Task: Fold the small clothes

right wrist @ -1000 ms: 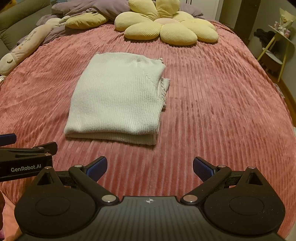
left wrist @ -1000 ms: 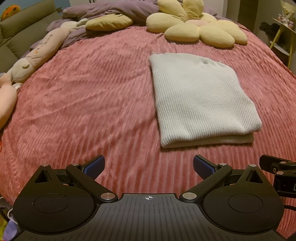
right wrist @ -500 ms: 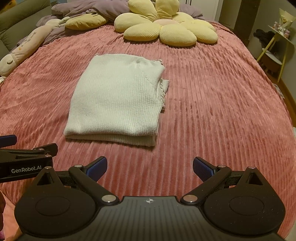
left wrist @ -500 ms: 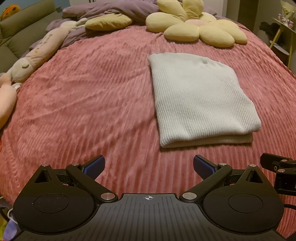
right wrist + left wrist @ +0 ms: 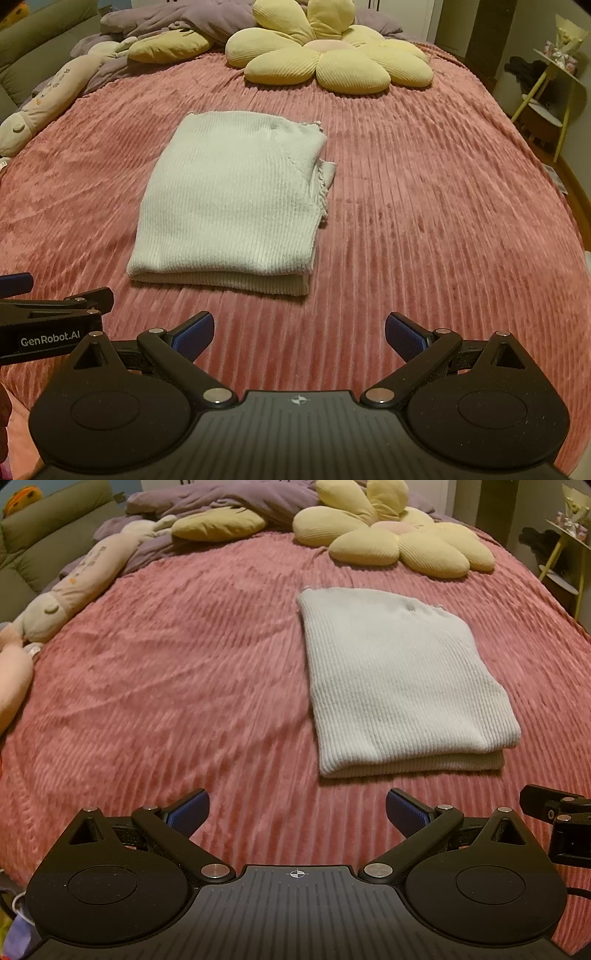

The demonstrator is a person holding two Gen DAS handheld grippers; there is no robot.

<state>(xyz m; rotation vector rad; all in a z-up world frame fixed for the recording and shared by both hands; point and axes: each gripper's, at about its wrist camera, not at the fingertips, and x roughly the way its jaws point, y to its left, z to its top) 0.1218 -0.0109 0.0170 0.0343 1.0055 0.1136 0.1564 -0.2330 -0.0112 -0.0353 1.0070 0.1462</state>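
A cream ribbed knit garment lies folded into a thick rectangle on the pink ribbed bedspread; it also shows in the right wrist view, with a frilly edge sticking out at its right side. My left gripper is open and empty, held low in front of the garment's near left corner. My right gripper is open and empty, just in front of the garment's near folded edge. Neither touches the cloth.
A yellow flower cushion and purple bedding lie at the head of the bed. A long plush toy lies along the left edge. A yellow side table stands to the right of the bed.
Both grippers stay open and empty. The views have shifted only slightly; the garment lies as before.
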